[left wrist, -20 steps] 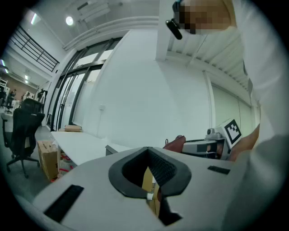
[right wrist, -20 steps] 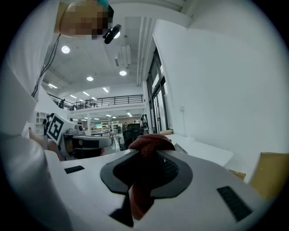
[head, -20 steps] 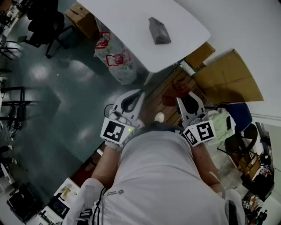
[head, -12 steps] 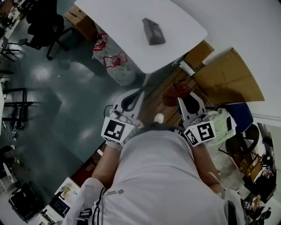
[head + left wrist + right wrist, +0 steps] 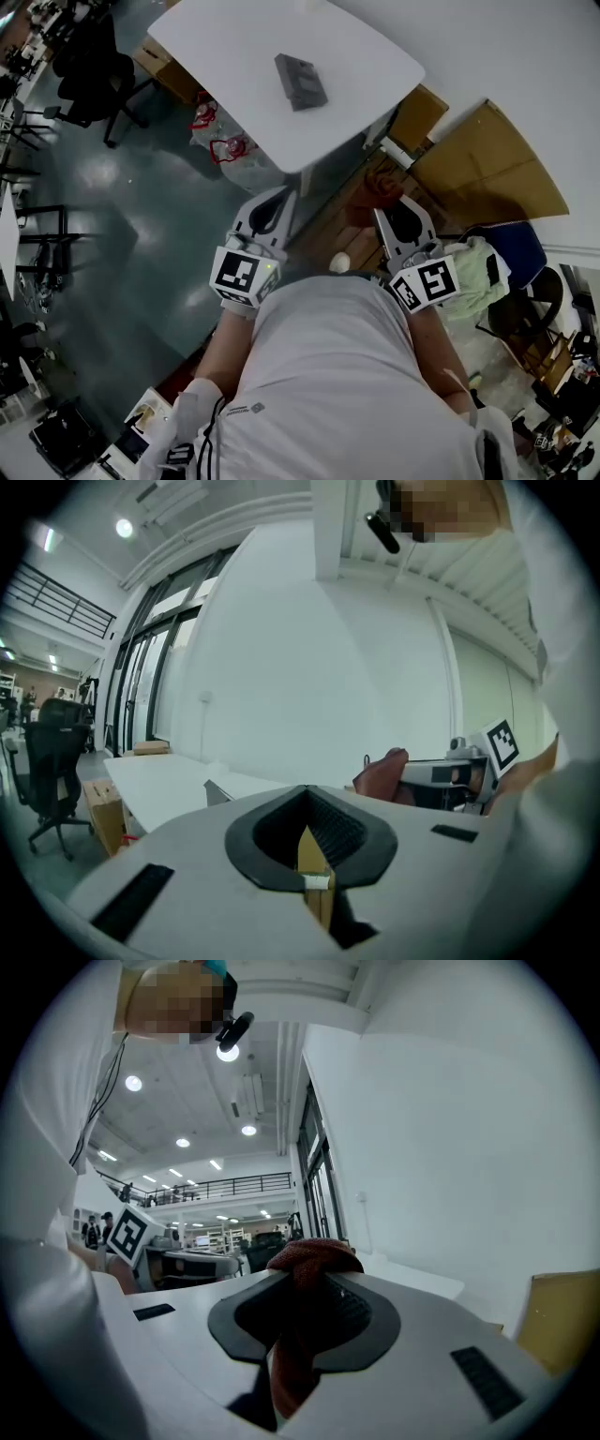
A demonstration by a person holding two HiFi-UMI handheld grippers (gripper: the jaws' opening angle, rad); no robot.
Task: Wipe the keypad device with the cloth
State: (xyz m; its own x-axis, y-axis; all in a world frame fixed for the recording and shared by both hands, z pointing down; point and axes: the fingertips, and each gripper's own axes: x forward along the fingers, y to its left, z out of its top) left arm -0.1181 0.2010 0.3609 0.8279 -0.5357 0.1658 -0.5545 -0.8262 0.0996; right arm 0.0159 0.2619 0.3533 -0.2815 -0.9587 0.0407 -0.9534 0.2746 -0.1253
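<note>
The keypad device (image 5: 300, 82), a dark grey block, lies on the white table (image 5: 366, 56) in the head view, well ahead of both grippers. My left gripper (image 5: 279, 195) is held in front of the body with its jaws shut and nothing between them; in the left gripper view the left gripper (image 5: 307, 803) points toward the table (image 5: 159, 780). My right gripper (image 5: 382, 208) is shut on a red cloth (image 5: 375, 187). In the right gripper view the cloth (image 5: 309, 1258) bunches over the tips of the right gripper (image 5: 302, 1290) and hangs down between the jaws.
Below the table's near edge stand a clear plastic bag with red print (image 5: 230, 145) and a cardboard box (image 5: 164, 61). Flat cardboard (image 5: 487, 159) leans at the right. An office chair (image 5: 94, 66) is at the far left. A green cloth (image 5: 473, 267) lies on a chair by my right arm.
The table and keypad device have slid left and up in the head view. The left gripper has moved up toward the table edge. Both grippers stay shut, the cloth still in the right one.
</note>
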